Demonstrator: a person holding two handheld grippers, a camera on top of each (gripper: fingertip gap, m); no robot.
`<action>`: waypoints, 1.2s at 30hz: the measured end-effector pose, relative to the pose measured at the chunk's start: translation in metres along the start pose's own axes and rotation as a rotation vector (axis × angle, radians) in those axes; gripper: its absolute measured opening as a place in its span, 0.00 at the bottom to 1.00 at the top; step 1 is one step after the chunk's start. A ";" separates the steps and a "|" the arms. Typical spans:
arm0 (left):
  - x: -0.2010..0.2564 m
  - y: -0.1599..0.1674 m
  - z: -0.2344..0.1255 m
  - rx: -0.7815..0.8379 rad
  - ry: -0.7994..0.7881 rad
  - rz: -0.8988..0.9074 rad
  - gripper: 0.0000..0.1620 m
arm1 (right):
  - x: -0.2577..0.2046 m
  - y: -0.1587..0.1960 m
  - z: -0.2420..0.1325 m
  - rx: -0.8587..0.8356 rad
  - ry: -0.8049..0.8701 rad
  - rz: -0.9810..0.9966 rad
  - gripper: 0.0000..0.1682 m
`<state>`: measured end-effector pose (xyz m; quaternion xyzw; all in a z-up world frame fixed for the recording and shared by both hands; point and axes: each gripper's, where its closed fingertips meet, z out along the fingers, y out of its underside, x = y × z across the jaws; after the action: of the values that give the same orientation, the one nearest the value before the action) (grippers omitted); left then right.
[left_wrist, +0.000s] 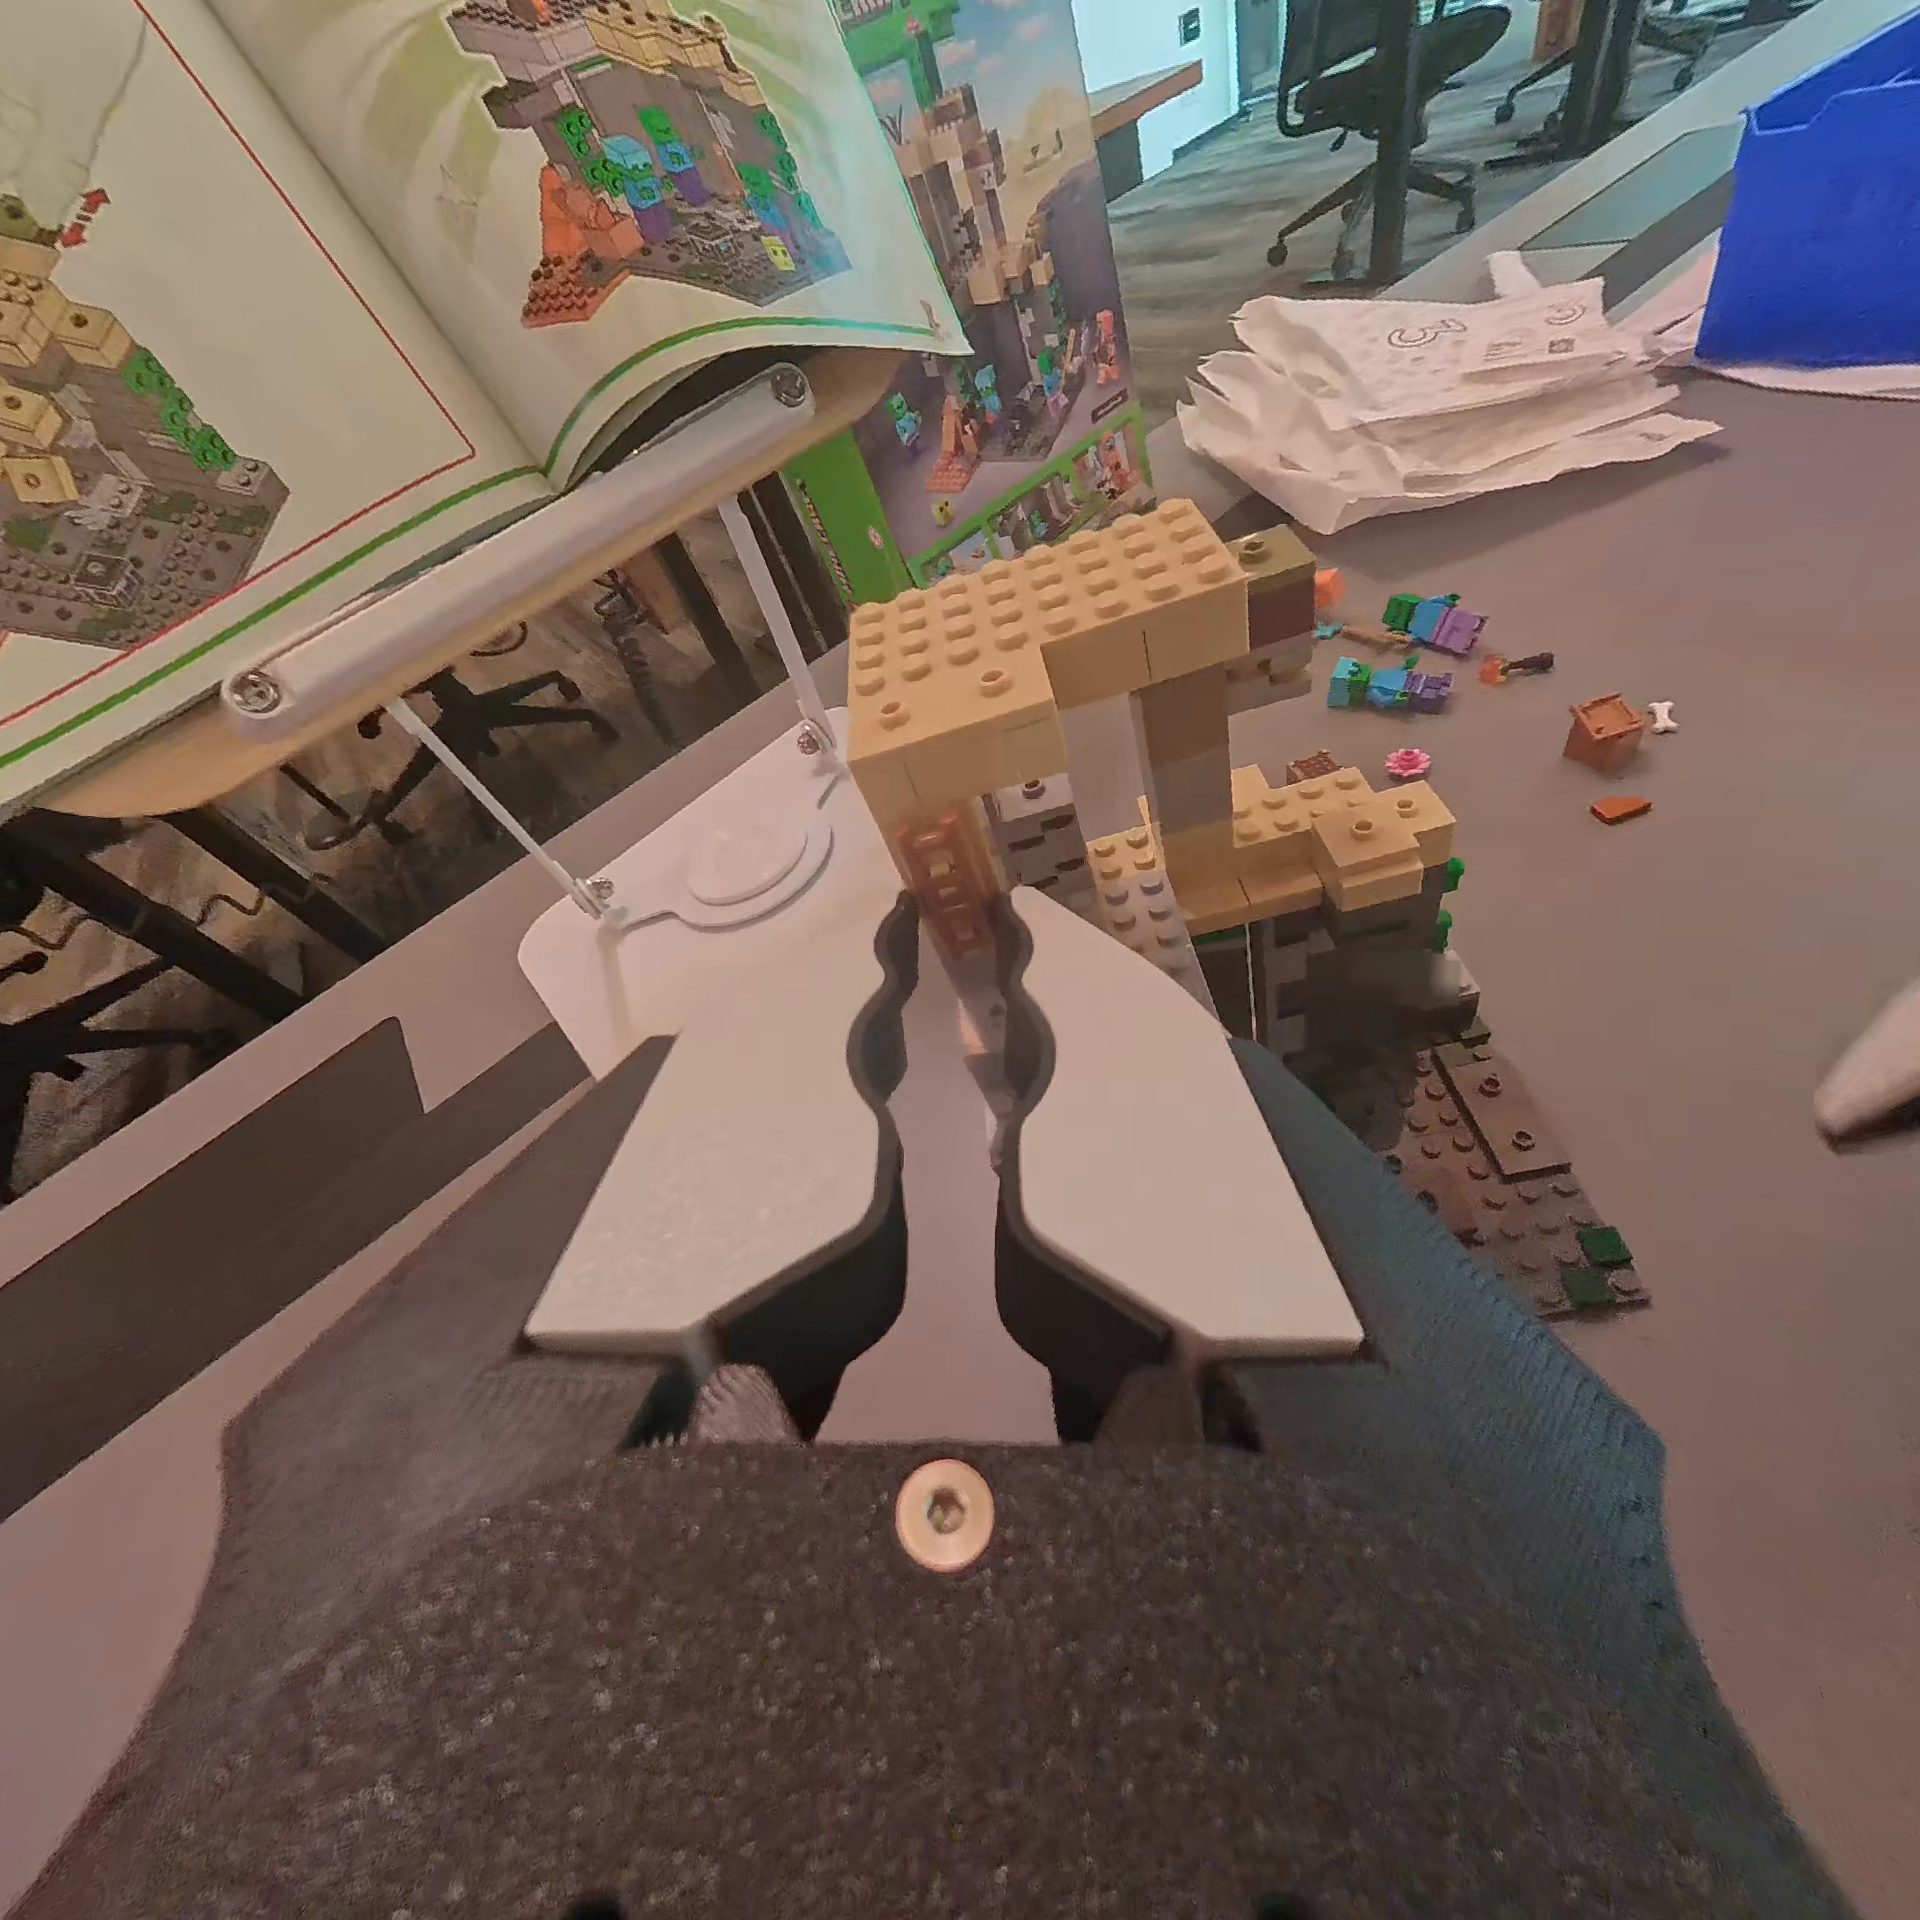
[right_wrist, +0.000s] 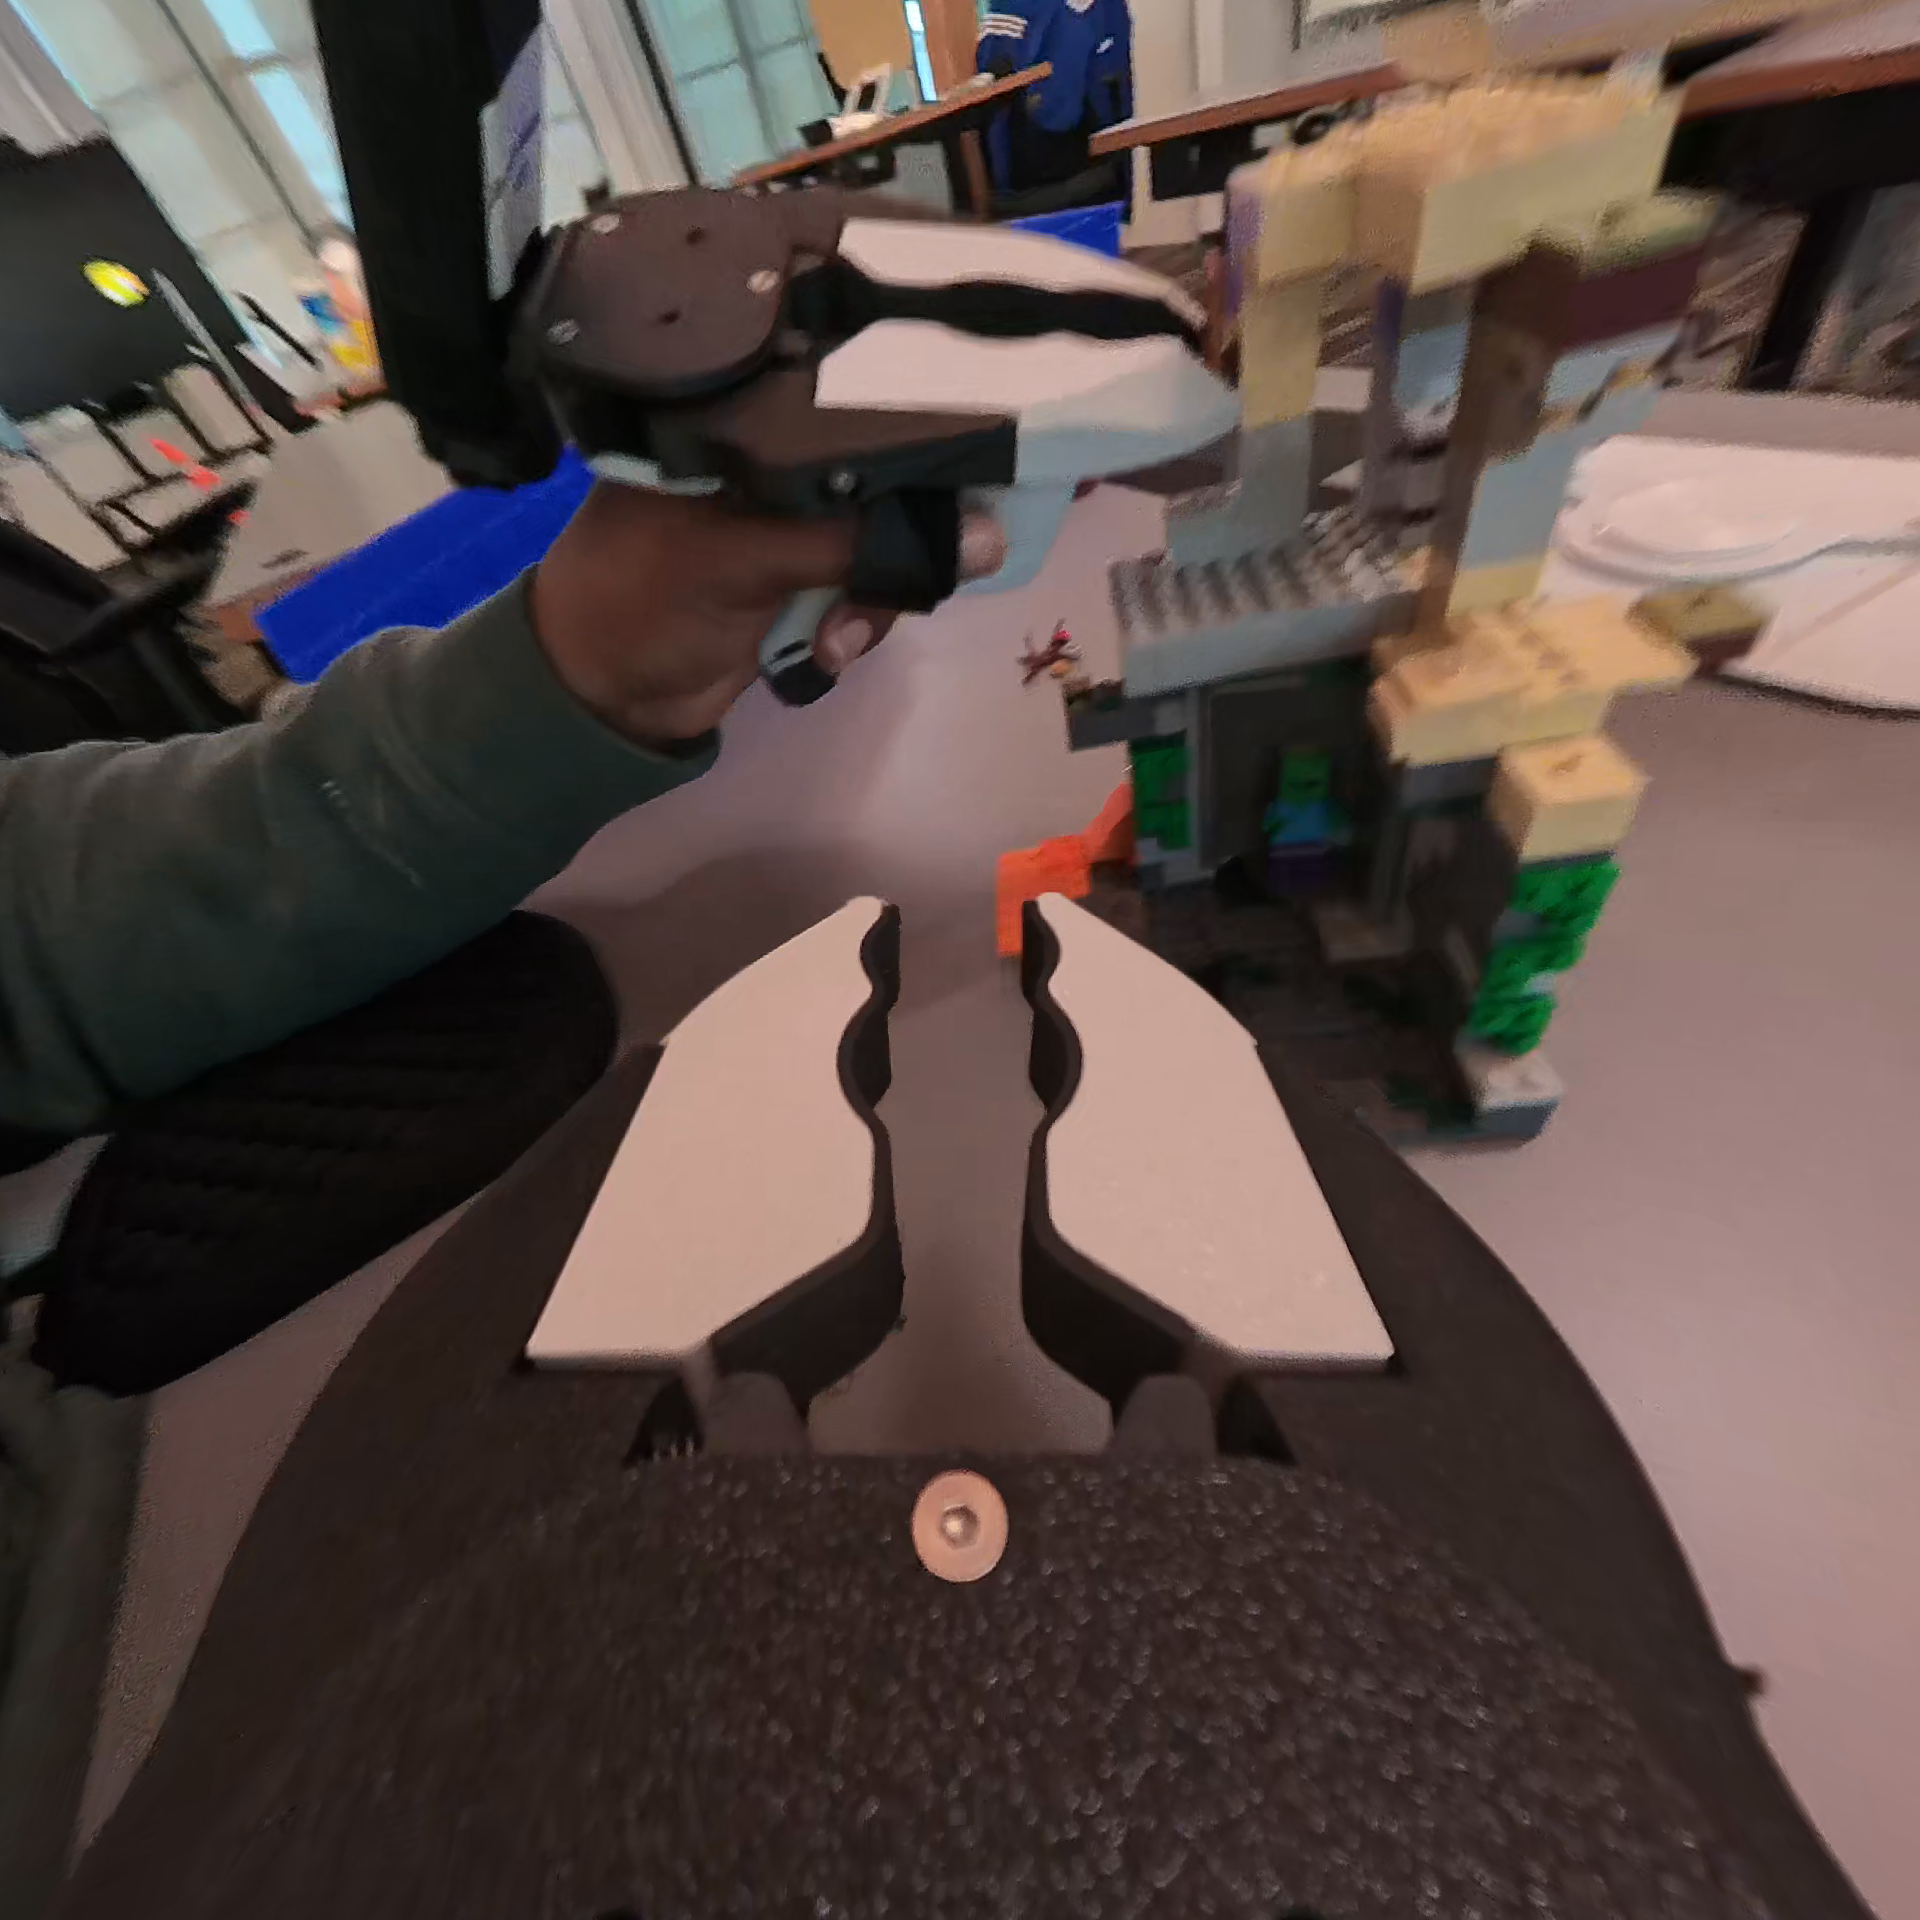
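Note:
A tall brick model (left_wrist: 1049, 644) with a tan studded roof stands on a dark baseplate (left_wrist: 1507, 1174) on the grey table. My left gripper (left_wrist: 961, 925) is closed on a brown ladder piece (left_wrist: 940, 883) fixed under the roof's near corner. In the right wrist view a hand holds that left gripper (right_wrist: 1210, 338) sideways against the blurred model (right_wrist: 1455, 644). My right gripper (right_wrist: 961, 920) is open and empty, low over the table, just short of an orange piece (right_wrist: 1039, 878) at the model's foot. One of its fingertips (left_wrist: 1870, 1081) shows at the right edge of the left wrist view.
An open instruction booklet (left_wrist: 312, 312) rests on a white stand (left_wrist: 727, 894) at the left, with the set's box (left_wrist: 1029, 343) behind. White paper bags (left_wrist: 1455, 395) and a blue bin (left_wrist: 1829, 229) sit at the back right. Minifigures (left_wrist: 1392, 681) and small loose pieces (left_wrist: 1605, 732) lie right of the model. Across from one pair of fingers to the other is roughly 15 centimeters.

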<state>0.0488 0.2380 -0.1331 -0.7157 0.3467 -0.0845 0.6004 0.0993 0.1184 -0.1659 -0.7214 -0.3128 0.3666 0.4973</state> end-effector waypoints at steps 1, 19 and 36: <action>0.001 0.000 -0.001 0.005 -0.003 0.012 0.09 | 0.005 -0.010 0.002 -0.001 0.028 -0.037 0.15; 0.019 0.000 -0.026 0.100 0.064 -0.036 0.07 | 0.071 -0.081 0.057 -0.131 0.243 -0.324 0.24; 0.020 0.002 -0.045 0.146 -0.064 0.114 0.08 | 0.055 -0.077 0.057 -0.122 0.301 -0.337 0.25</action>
<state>0.0394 0.1899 -0.1288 -0.6516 0.3603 -0.0524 0.6655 0.0743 0.2154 -0.1183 -0.7341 -0.3727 0.1473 0.5482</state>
